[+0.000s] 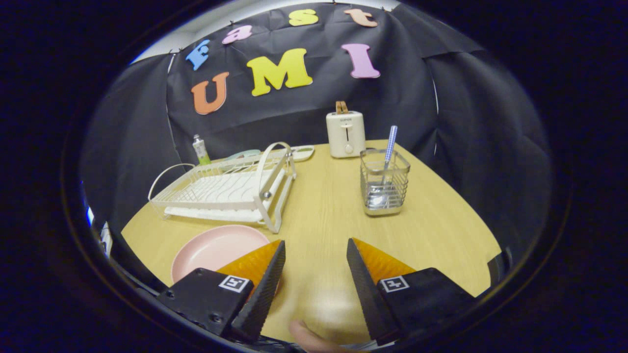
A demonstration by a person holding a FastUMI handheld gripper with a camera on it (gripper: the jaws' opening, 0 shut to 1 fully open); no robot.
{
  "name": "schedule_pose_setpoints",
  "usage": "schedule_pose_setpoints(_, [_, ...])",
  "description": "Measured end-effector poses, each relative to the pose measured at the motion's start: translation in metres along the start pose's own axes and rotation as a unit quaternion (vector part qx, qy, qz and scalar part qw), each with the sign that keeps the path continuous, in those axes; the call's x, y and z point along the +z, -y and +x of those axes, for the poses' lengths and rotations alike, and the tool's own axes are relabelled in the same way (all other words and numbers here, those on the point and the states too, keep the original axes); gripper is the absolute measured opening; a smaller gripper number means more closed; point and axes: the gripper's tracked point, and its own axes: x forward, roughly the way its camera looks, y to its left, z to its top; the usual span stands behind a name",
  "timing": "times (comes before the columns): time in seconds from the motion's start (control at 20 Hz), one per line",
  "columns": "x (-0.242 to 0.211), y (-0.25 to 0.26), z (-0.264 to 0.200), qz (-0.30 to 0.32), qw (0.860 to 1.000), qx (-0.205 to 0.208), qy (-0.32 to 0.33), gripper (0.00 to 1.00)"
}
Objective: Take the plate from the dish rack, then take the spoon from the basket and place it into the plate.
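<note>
Pink plate (213,249) lies flat on the table (324,206), just left of my claw (315,245), its edge under my left finger. My fingers stand wide apart, holding nothing. Beyond them the spoon (387,162) stands in the basket (384,182), right of the rack (223,189).

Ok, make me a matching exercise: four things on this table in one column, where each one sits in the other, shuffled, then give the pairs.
Things:
1. plate
2. spoon
3. toaster
4. gripper

Places:
A. upright in the wire basket
B. at the table's far edge, by the wall
C. flat on the table, in front of the dish rack
D. open over bare table, holding nothing

Pairs: 1-C, 2-A, 3-B, 4-D
</note>
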Motion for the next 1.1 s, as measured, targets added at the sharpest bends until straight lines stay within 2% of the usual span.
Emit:
schedule_pose_setpoints(0.05, [0.011,0.008,0.0,-0.012,1.0,-0.008,0.019,0.86])
schedule_pose_setpoints(0.15, [0.036,0.027,0.005,-0.026,0.998,-0.027,0.06,1.0])
schedule_pose_setpoints(0.4, [0.088,0.073,0.033,-0.018,0.994,-0.057,0.09,1.0])
schedule_pose_setpoints(0.55, [0.124,0.1,0.065,-0.005,0.991,-0.082,0.104,1.0])
schedule_pose_setpoints(0.75, [0.14,0.119,0.109,0.008,0.994,-0.09,0.066,1.0])
schedule_pose_setpoints(0.85, [0.15,0.124,0.125,0.018,0.993,-0.085,0.077,0.96])
schedule_pose_setpoints(0.95, [0.154,0.128,0.137,0.029,0.993,-0.083,0.079,0.85])
schedule_pose_setpoints(1.0, [0.153,0.131,0.141,0.034,0.993,-0.094,0.068,0.8])
schedule_pose_setpoints(1.05, [0.15,0.133,0.141,0.044,0.993,-0.096,0.054,0.71])
schedule_pose_setpoints(1.1, [0.151,0.127,0.146,0.067,0.994,-0.078,0.049,0.61])
